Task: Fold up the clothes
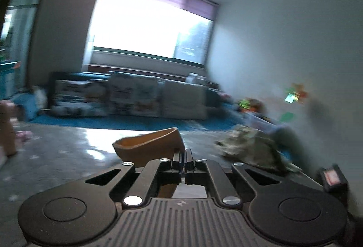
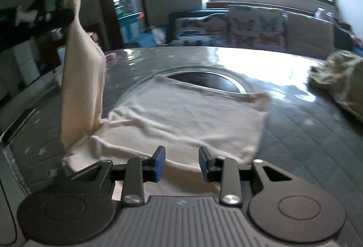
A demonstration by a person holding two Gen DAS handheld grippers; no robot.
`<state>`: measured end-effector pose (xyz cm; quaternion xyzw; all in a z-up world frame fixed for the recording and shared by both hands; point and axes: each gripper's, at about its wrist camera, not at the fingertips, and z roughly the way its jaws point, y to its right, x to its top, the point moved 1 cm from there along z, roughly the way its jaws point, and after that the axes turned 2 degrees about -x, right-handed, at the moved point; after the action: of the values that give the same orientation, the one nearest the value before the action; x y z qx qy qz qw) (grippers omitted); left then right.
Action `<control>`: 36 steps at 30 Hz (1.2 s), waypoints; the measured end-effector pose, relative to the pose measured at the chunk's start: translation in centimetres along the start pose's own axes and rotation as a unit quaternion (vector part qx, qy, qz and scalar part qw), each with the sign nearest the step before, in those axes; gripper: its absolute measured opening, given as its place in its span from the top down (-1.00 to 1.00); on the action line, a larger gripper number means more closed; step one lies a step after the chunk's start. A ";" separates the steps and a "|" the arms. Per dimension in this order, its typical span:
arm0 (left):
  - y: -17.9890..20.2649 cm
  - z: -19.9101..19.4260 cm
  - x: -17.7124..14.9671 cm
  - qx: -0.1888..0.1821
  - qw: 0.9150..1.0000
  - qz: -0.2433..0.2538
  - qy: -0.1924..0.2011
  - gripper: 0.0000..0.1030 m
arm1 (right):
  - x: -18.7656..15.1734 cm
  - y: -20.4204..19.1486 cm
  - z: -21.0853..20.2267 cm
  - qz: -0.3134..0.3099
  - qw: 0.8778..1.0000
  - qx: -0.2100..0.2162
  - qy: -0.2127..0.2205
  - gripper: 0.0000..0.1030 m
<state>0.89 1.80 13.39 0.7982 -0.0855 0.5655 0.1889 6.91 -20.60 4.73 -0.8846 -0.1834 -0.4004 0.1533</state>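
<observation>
A cream garment (image 2: 181,117) lies flat on the grey quilted table (image 2: 306,144). Its left part (image 2: 81,79) is lifted high, pinched by my left gripper (image 2: 68,15), seen as a dark shape at the upper left of the right wrist view. In the left wrist view my left gripper (image 1: 184,154) is shut on the cloth, which shows as a tan fold (image 1: 149,144) above the fingers. My right gripper (image 2: 181,163) is open and empty, just above the garment's near edge.
A crumpled patterned garment (image 2: 338,79) lies at the table's right side, and also shows in the left wrist view (image 1: 254,147). A dark oval opening (image 2: 204,81) sits in the table beyond the cream garment. A sofa with cushions (image 2: 249,26) stands behind.
</observation>
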 end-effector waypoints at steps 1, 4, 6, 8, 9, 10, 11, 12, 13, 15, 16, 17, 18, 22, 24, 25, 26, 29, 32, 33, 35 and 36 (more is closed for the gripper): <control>0.8 0.5 -0.4 -0.018 1.000 0.005 -0.012 0.92 | -0.2 0.5 -0.2 0.009 1.000 -0.003 0.000 0.38; 2.7 1.8 -2.0 -0.057 0.997 0.022 -0.053 0.87 | -0.9 2.1 -0.8 0.034 0.999 -0.014 -0.001 0.38; 3.8 2.5 -3.2 -0.075 0.993 0.035 -0.083 0.74 | -1.5 2.9 -1.2 0.045 0.999 -0.020 -0.001 0.38; 4.1 2.6 -4.3 -0.075 0.991 0.048 -0.102 0.49 | -1.8 3.3 -1.3 0.054 0.998 -0.026 0.001 0.38; 3.9 2.6 -4.7 -0.072 0.990 0.053 -0.108 0.47 | -1.9 3.6 -1.4 0.060 0.998 -0.027 0.002 0.38; 3.8 2.6 -5.1 -0.068 0.989 0.059 -0.115 0.47 | -2.0 3.7 -1.5 0.064 0.998 -0.026 0.002 0.38; 3.3 2.5 -5.4 -0.060 0.989 0.061 -0.122 0.47 | -1.9 3.8 -1.7 0.068 0.997 -0.020 0.002 0.38; 2.6 2.3 -5.7 -0.051 0.988 0.061 -0.129 0.47 | -1.9 3.6 -1.7 0.068 0.998 -0.016 0.003 0.38; 2.0 2.1 -6.1 -0.041 0.988 0.061 -0.137 0.47 | -1.8 3.4 -1.7 0.067 0.998 -0.013 0.002 0.38; 0.4 2.1 -7.1 -0.031 0.985 0.065 -0.159 0.46 | -1.7 3.0 -1.4 0.058 0.998 -0.002 -0.001 0.38; -0.2 2.2 -7.7 -0.024 0.983 0.070 -0.169 0.46 | -1.6 2.7 -1.2 0.054 0.999 0.003 -0.004 0.38; -0.7 2.2 -8.2 -0.016 0.981 0.075 -0.179 0.46 | -1.6 2.5 -0.8 0.050 0.999 0.006 -0.006 0.38; -1.1 2.3 -8.8 -0.006 0.979 0.082 -0.187 0.46 | -1.6 2.3 -0.5 0.047 0.999 0.008 -0.009 0.38; -2.2 1.9 -11.0 0.019 0.974 0.099 -0.205 0.46 | -1.5 2.0 0.7 0.047 0.999 0.009 -0.016 0.39; -2.4 1.5 -11.3 0.023 0.973 0.103 -0.203 0.44 | -1.5 1.8 1.1 0.046 0.999 0.010 -0.018 0.39; -2.6 1.3 -11.4 0.026 0.973 0.105 -0.202 0.40 | -1.5 1.8 1.3 0.044 0.999 0.009 -0.020 0.39; -2.7 1.1 -11.6 0.028 0.973 0.107 -0.201 0.36 | -1.4 1.7 1.4 0.041 0.999 0.008 -0.021 0.46; -3.3 0.8 -11.9 0.032 0.972 0.110 -0.205 0.35 | -1.2 1.6 1.8 0.036 0.999 0.006 -0.021 0.70; -3.7 0.6 -12.0 0.039 0.971 0.114 -0.204 0.35 | -0.9 1.3 1.3 0.034 0.999 0.003 -0.009 0.87; -3.7 0.5 -12.0 0.041 0.971 0.115 -0.204 0.35 | -0.8 1.2 1.1 0.033 0.999 0.003 -0.006 0.89; -3.9 0.5 -12.2 0.043 0.971 0.119 -0.204 0.39 | -0.5 1.0 0.5 0.030 1.000 0.001 0.004 0.91; -4.1 0.6 -12.4 0.043 0.970 0.121 -0.205 0.44 | -0.4 0.9 0.1 0.029 1.000 0.002 0.009 0.92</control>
<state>-1.46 4.32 0.84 0.8880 -0.1940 0.4121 0.0627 7.16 -21.46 4.26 -0.8856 -0.1569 -0.4035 0.1681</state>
